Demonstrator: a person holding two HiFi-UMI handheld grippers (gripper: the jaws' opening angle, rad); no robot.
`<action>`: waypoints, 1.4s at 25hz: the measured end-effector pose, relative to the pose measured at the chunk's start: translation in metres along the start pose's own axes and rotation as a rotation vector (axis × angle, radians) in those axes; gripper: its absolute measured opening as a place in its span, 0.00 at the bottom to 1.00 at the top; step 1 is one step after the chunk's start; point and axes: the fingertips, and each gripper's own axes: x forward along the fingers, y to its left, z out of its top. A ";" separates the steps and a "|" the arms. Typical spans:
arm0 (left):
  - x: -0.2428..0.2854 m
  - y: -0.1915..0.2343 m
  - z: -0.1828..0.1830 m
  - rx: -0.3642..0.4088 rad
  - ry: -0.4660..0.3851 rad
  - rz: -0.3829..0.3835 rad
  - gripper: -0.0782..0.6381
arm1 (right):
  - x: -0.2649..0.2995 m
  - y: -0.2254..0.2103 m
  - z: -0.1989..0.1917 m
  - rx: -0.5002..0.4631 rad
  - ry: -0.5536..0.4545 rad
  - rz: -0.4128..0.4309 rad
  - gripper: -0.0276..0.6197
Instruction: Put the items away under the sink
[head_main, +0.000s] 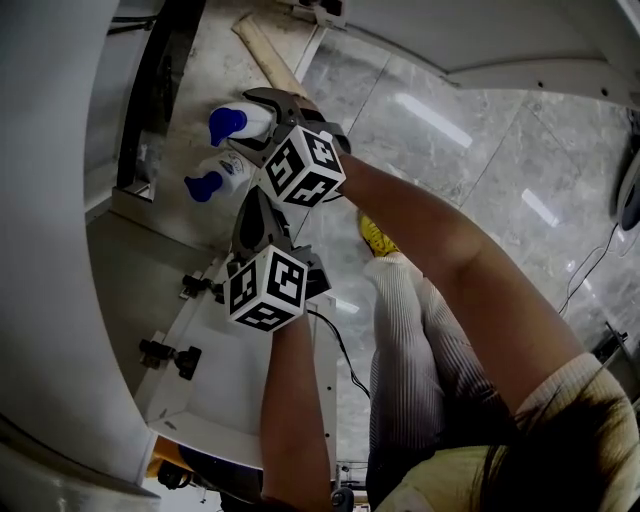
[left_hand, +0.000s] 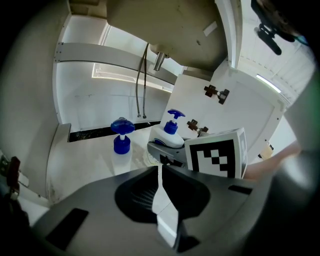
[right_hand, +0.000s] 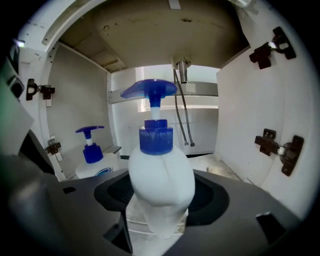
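Observation:
My right gripper (head_main: 252, 122) is shut on a white pump bottle (head_main: 228, 122) with a blue pump head, holding it upright inside the open under-sink cabinet. In the right gripper view that bottle (right_hand: 160, 175) fills the space between the jaws of the right gripper (right_hand: 160, 202). A second, wider pump bottle (head_main: 215, 180) with a printed label stands on the cabinet floor (left_hand: 75, 155) beside it, and is the labelled bottle (right_hand: 92, 162) at the left of the right gripper view. My left gripper (head_main: 250, 208) is just behind, shut and empty (left_hand: 161, 172). It looks at both bottles (left_hand: 121, 142) (left_hand: 170, 135).
The sink basin's underside (right_hand: 165, 30) and two thin hoses (right_hand: 182, 115) hang over the cabinet space. The cabinet doors stand open, with dark hinges on the left door (head_main: 170, 355) and right door (right_hand: 277, 147). A person's legs and a yellow shoe (head_main: 377, 235) are on the marble floor (head_main: 470, 130).

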 end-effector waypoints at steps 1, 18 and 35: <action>-0.001 -0.001 0.000 0.000 0.002 -0.001 0.19 | -0.002 0.000 0.001 0.003 -0.002 -0.004 0.47; -0.015 -0.008 0.002 -0.007 0.001 0.009 0.19 | -0.013 0.003 0.013 0.006 0.026 0.033 0.48; -0.010 0.000 0.003 -0.019 -0.016 0.014 0.19 | 0.006 0.011 0.027 -0.002 -0.034 0.071 0.48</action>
